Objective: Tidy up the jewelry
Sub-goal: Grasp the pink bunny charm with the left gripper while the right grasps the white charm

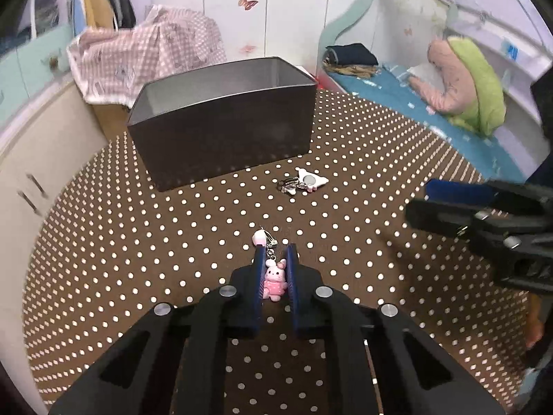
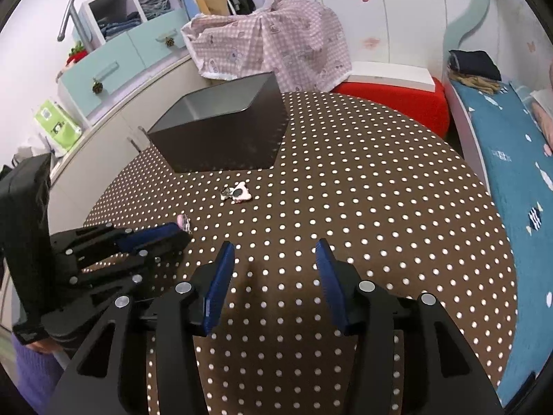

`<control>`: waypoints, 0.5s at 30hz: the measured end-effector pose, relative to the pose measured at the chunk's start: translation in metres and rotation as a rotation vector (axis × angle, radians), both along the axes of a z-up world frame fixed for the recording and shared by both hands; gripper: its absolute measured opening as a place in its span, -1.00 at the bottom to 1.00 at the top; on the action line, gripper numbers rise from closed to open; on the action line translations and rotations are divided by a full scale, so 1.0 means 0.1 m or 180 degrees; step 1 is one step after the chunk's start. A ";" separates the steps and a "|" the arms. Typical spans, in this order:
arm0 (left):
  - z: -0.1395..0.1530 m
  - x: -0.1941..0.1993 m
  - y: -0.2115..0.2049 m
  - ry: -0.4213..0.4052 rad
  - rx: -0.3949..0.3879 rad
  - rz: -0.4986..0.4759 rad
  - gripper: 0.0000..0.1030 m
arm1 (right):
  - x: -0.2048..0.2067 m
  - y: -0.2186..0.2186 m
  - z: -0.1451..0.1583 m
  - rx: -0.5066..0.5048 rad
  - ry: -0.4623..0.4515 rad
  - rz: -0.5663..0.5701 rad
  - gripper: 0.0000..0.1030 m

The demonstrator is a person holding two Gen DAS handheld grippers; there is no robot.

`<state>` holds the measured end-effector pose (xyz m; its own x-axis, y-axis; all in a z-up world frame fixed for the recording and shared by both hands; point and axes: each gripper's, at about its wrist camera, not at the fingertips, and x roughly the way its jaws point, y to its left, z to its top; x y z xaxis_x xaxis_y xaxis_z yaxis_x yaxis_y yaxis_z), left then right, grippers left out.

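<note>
My left gripper [image 1: 275, 247] is shut on a pink bunny charm [image 1: 274, 279], which sits between its blue fingers; the charm's chain and a pale pink bead [image 1: 260, 237] stick out past the tips. A white charm with a silver clasp [image 1: 306, 180] lies on the polka-dot table in front of the dark open box [image 1: 221, 117]; it also shows in the right wrist view [image 2: 237, 192]. My right gripper [image 2: 274, 247] is open and empty above the table, to the right of the left gripper [image 2: 172, 231]. The box [image 2: 221, 128] looks empty.
The round brown polka-dot table [image 2: 380, 207] holds everything. A pink checked cloth [image 2: 269, 38] is draped behind the box. A red stool with a white board [image 2: 397, 100] and a bed with a blue cover [image 2: 511, 159] stand to the right; cabinets [image 2: 114, 65] stand to the left.
</note>
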<state>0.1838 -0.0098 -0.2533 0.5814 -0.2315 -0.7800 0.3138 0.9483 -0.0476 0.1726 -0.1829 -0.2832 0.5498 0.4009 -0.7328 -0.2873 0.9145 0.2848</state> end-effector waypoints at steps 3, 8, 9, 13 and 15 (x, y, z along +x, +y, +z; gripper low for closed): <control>0.00 0.04 0.11 0.0000 -0.0002 0.0075 -0.79 | 0.06 0.11 -0.02 -0.0050 0.0007 0.0035 -0.07; 0.06 0.12 0.34 -0.0018 -0.0128 0.0196 -0.79 | 0.19 0.34 -0.03 -0.0259 -0.0042 0.0091 -0.07; 0.08 0.14 0.39 -0.0032 -0.0146 0.0211 -0.79 | 0.21 0.38 -0.04 -0.0301 -0.0068 0.0102 -0.07; 0.14 0.19 0.54 -0.0054 -0.0294 0.0278 -0.79 | 0.36 0.56 -0.06 -0.0354 -0.0088 0.0216 -0.07; 0.18 0.23 0.62 -0.0068 -0.0369 0.0312 -0.79 | 0.42 0.65 -0.06 -0.0435 -0.0109 0.0257 -0.07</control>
<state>0.2071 0.0521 -0.2357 0.6218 -0.2606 -0.7385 0.2219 0.9630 -0.1530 0.2150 -0.1181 -0.2897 0.5455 0.3428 -0.7648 -0.3688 0.9176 0.1482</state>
